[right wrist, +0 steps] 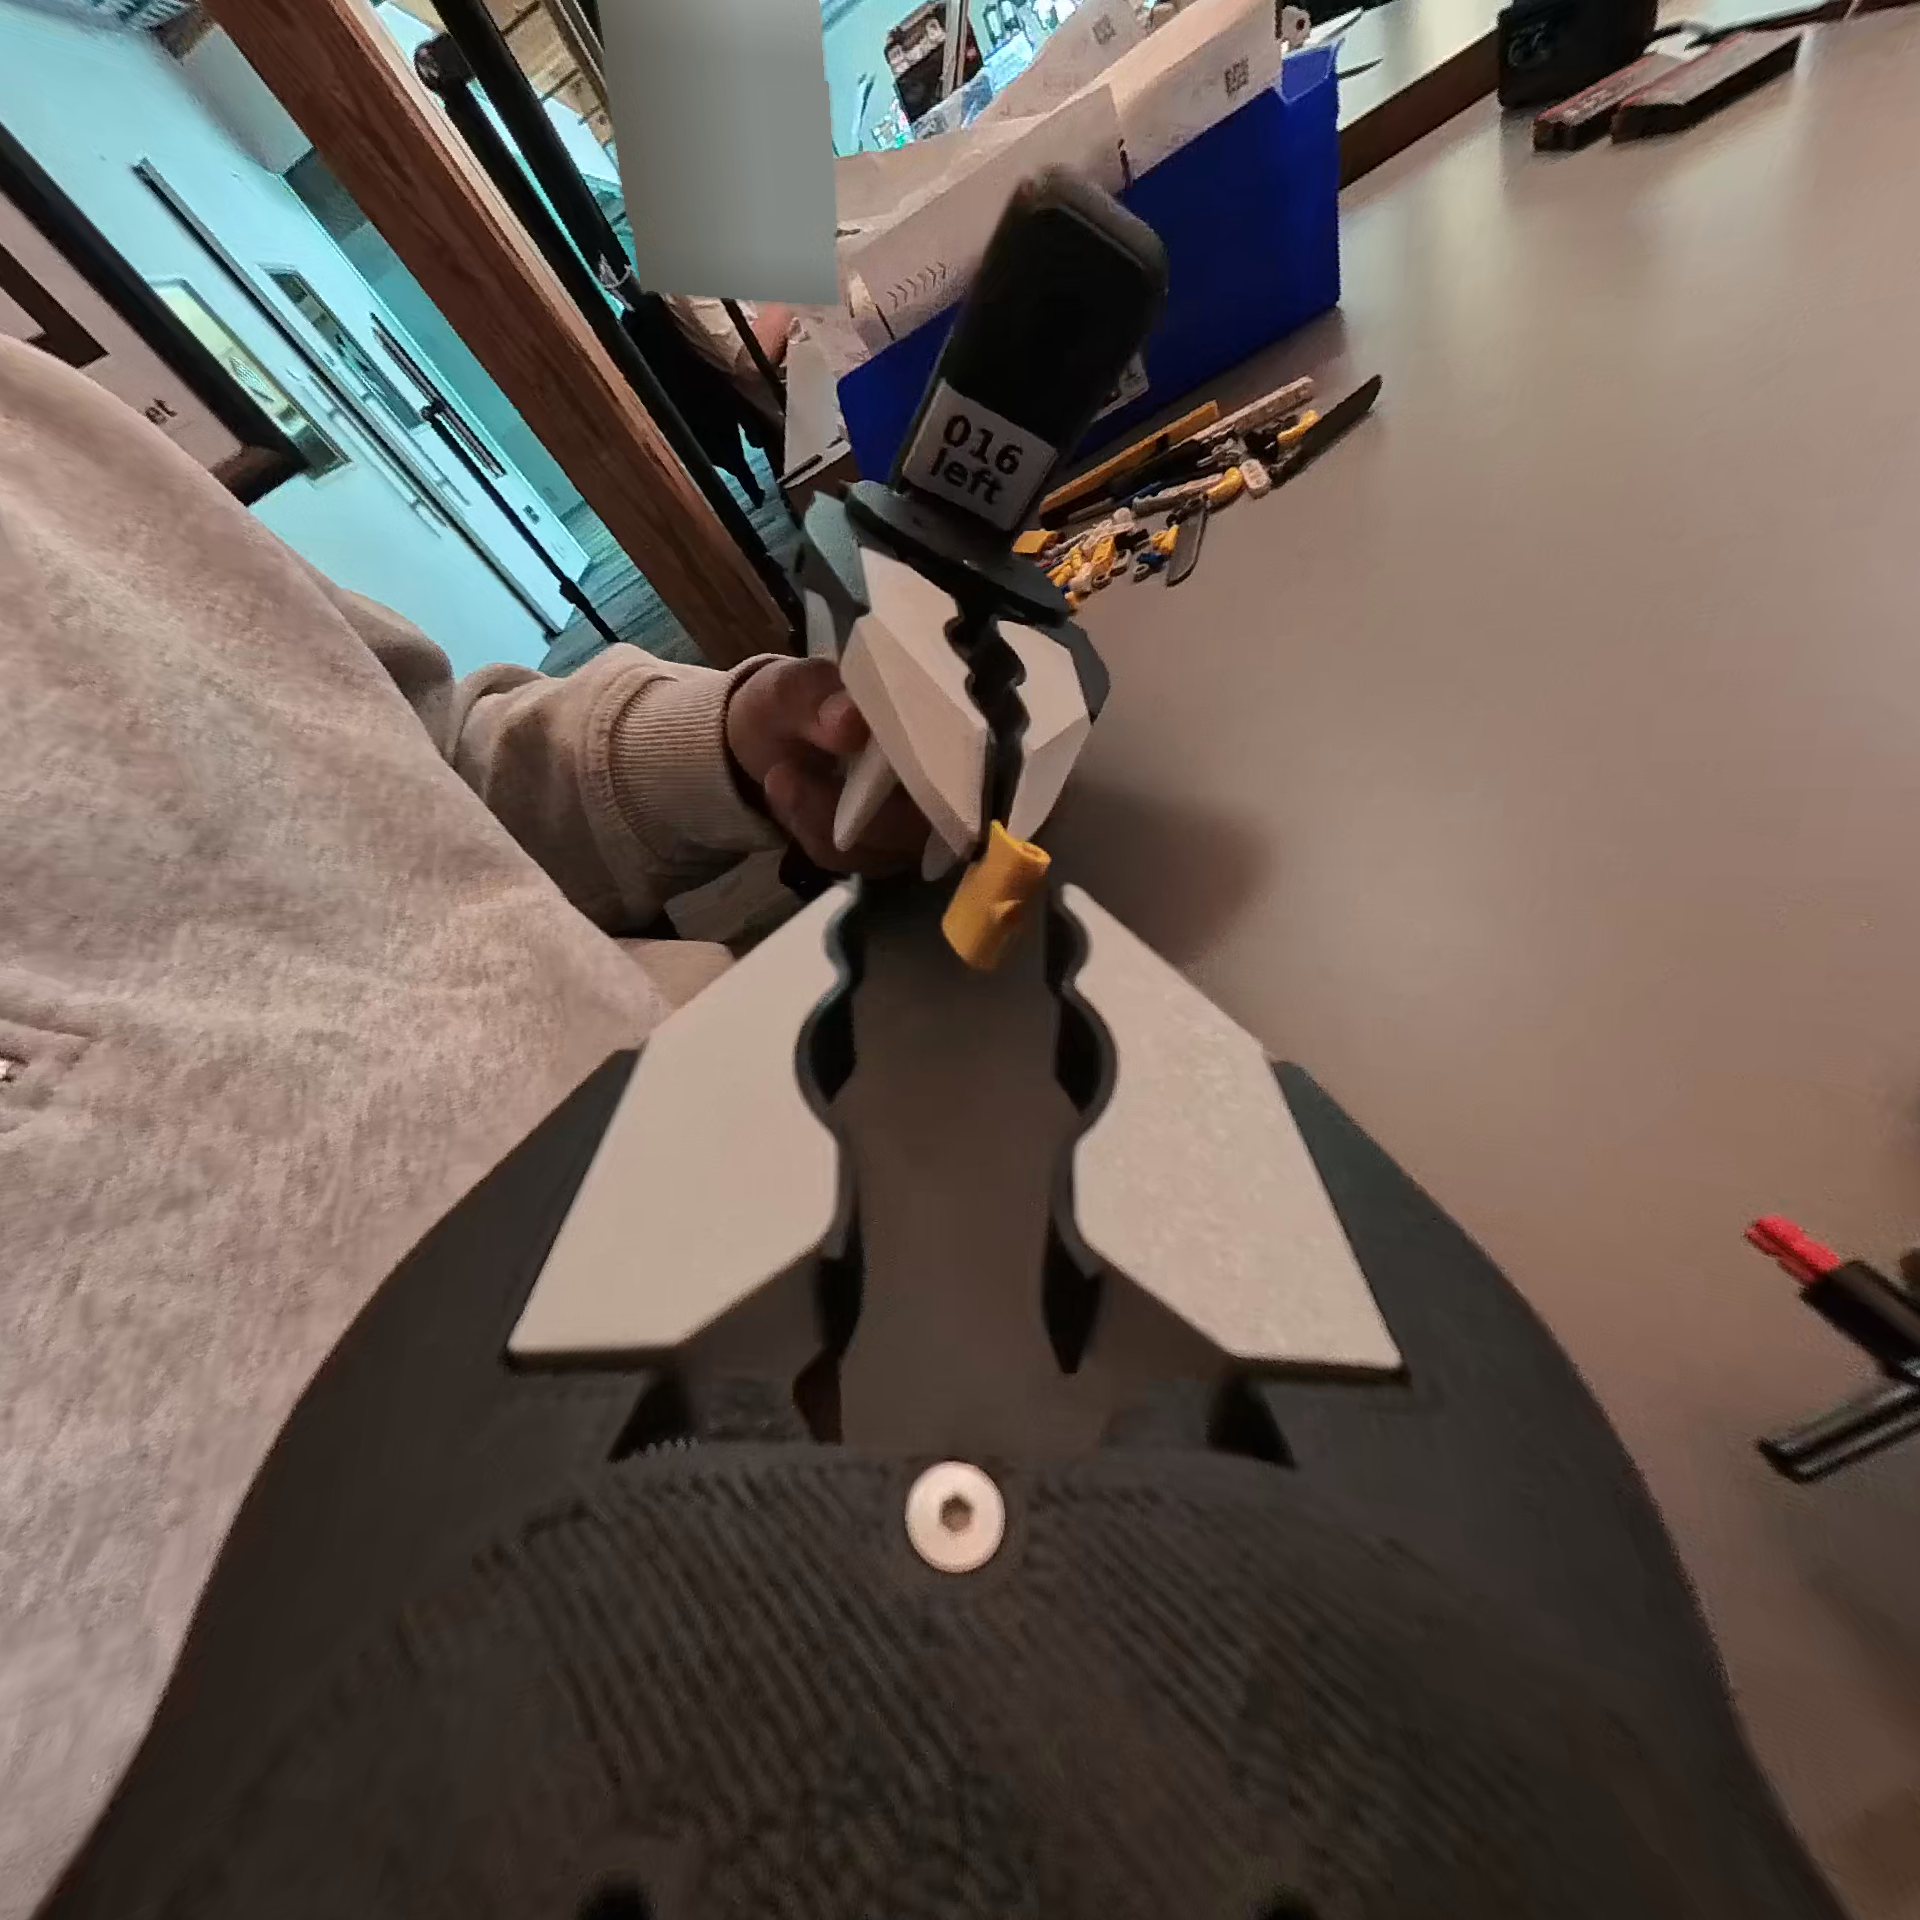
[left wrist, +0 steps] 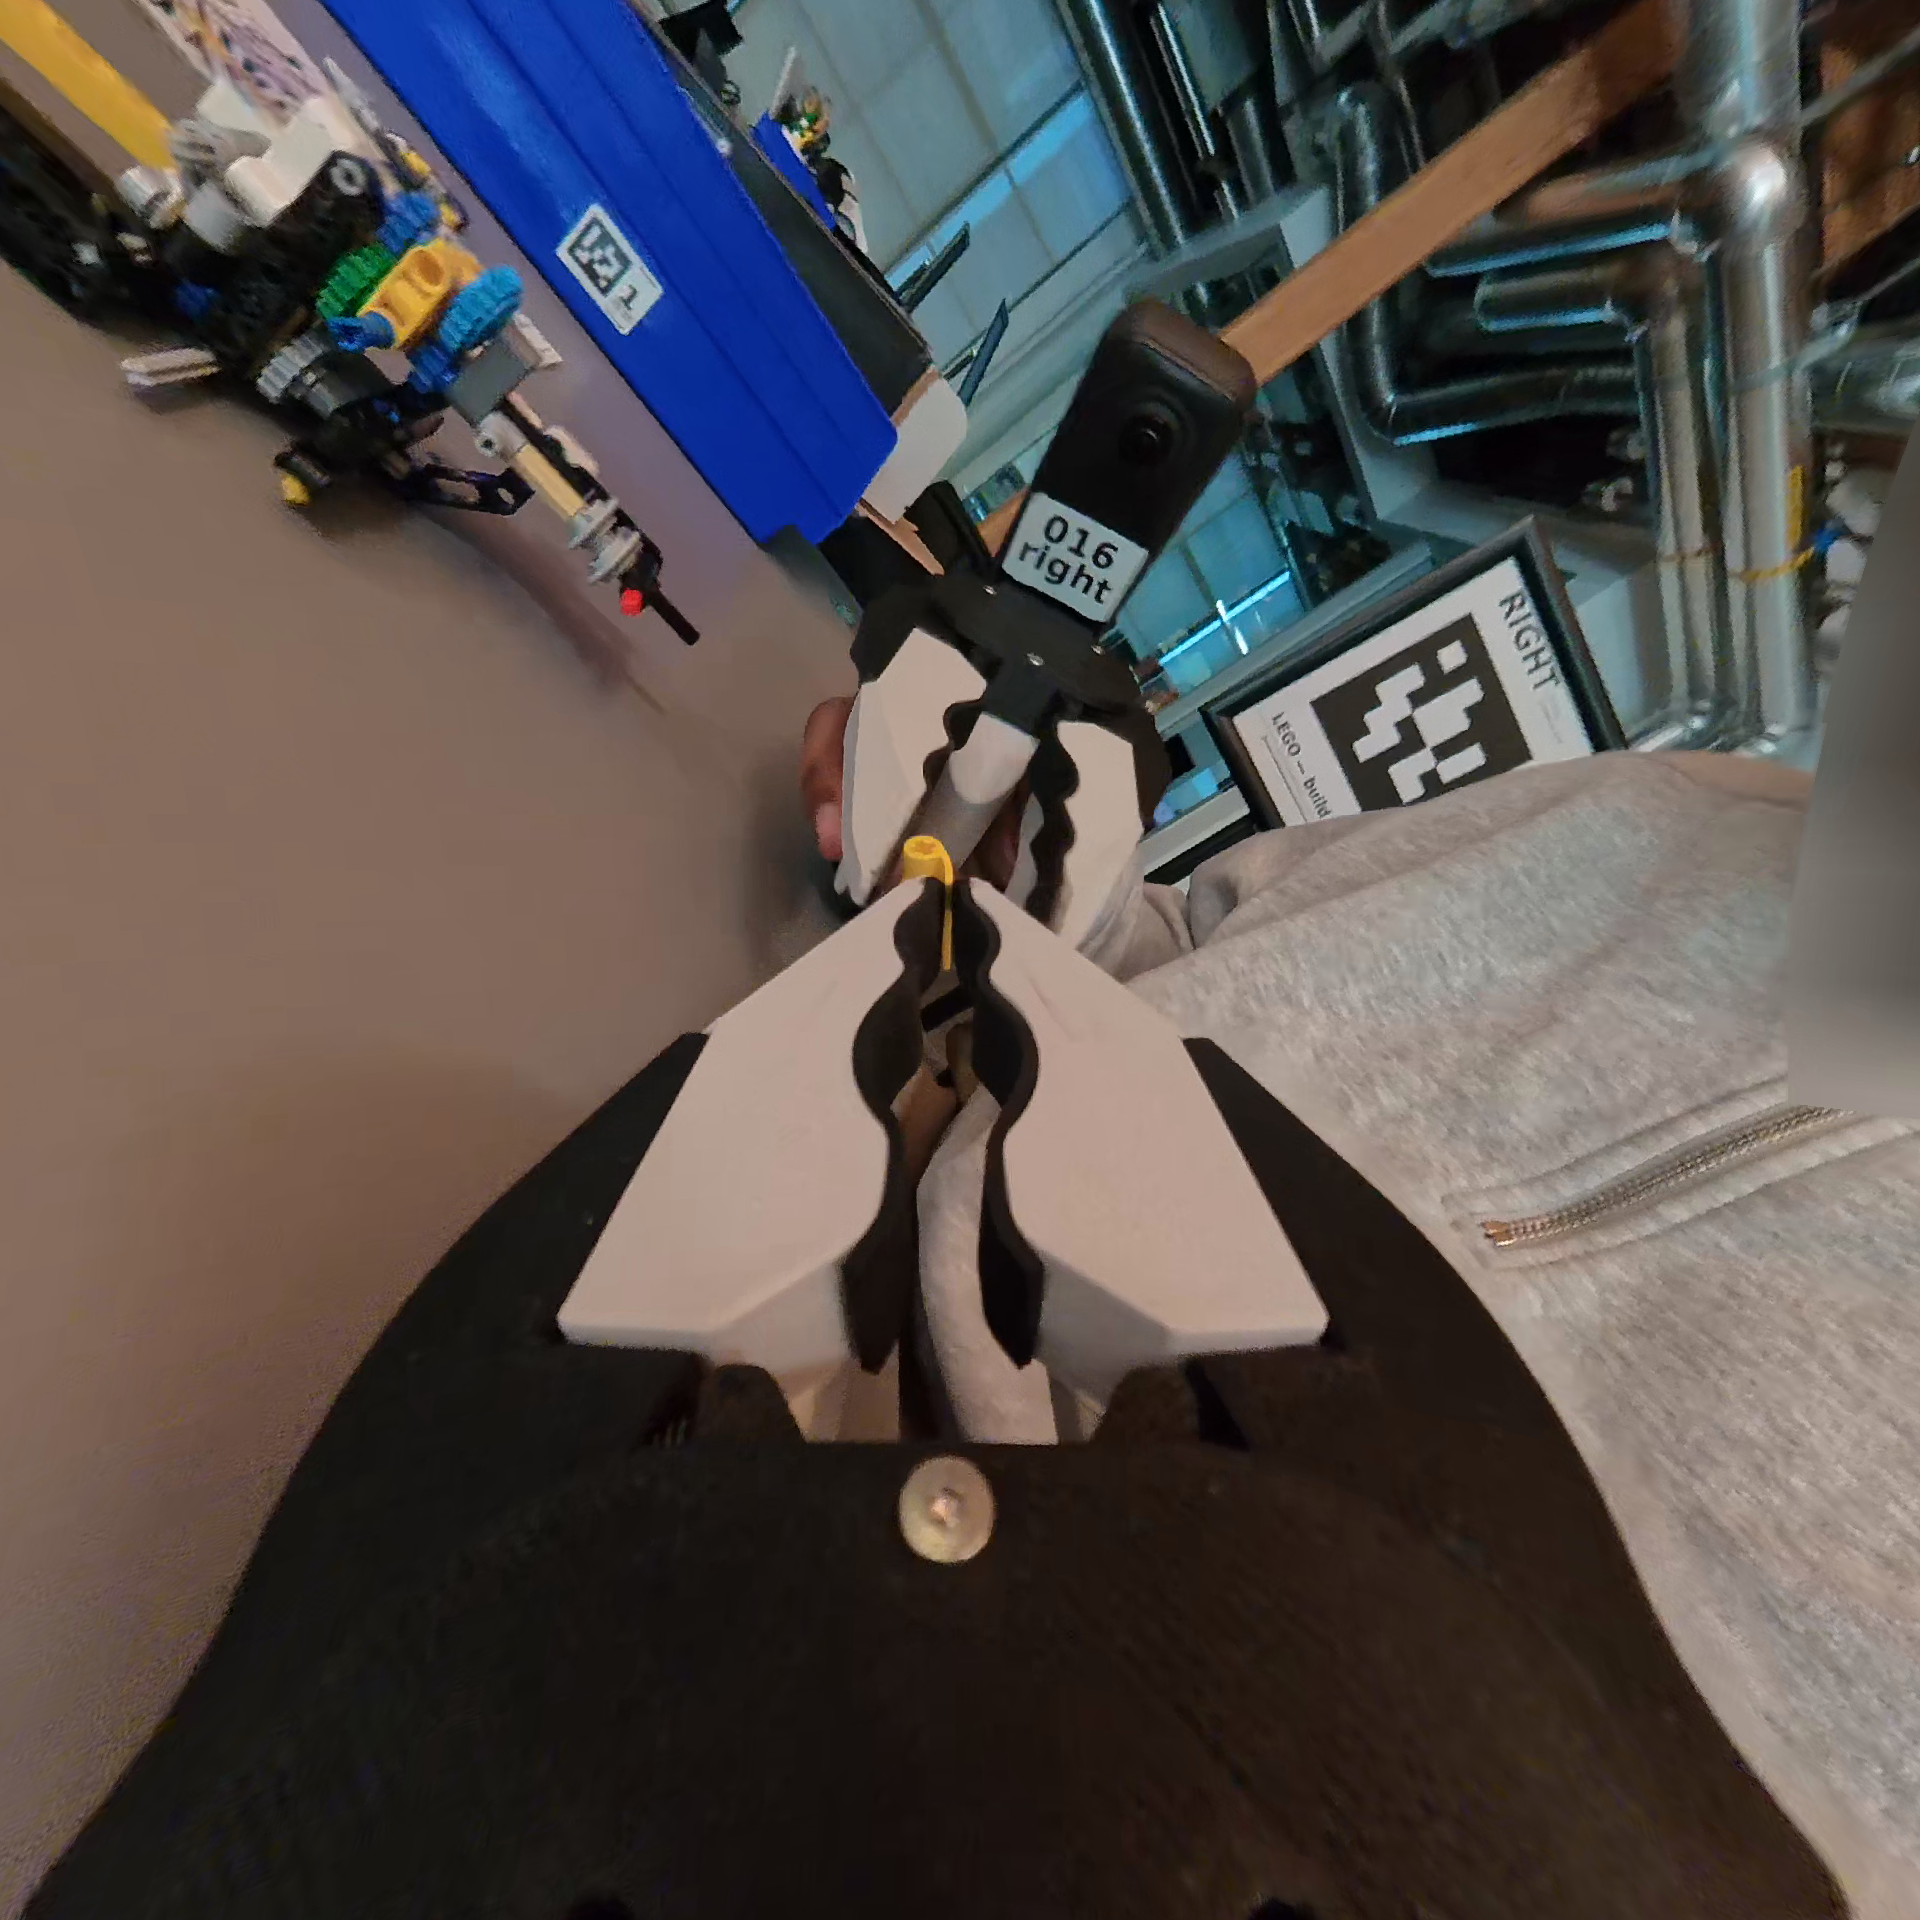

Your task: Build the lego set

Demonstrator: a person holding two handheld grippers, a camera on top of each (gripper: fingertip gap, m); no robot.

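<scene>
The half-built model [left wrist: 343, 301] waits at ten o'clock (loose pieces [right wrist: 1174, 509] remain), while the left gripper [left wrist: 940, 904] pinches a yellow piece [left wrist: 928, 862] in its jaws and the right gripper [right wrist: 951, 914] gapes with nothing inside.

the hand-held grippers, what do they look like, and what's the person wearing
Each hand-held gripper, left and right, has a black textured body, two pale grey wedge-shaped fingers with wavy black inner pads, and one centre screw. A black camera with a white label stands on top. The person wears a light grey zip sweatshirt with ribbed cuffs.
</scene>
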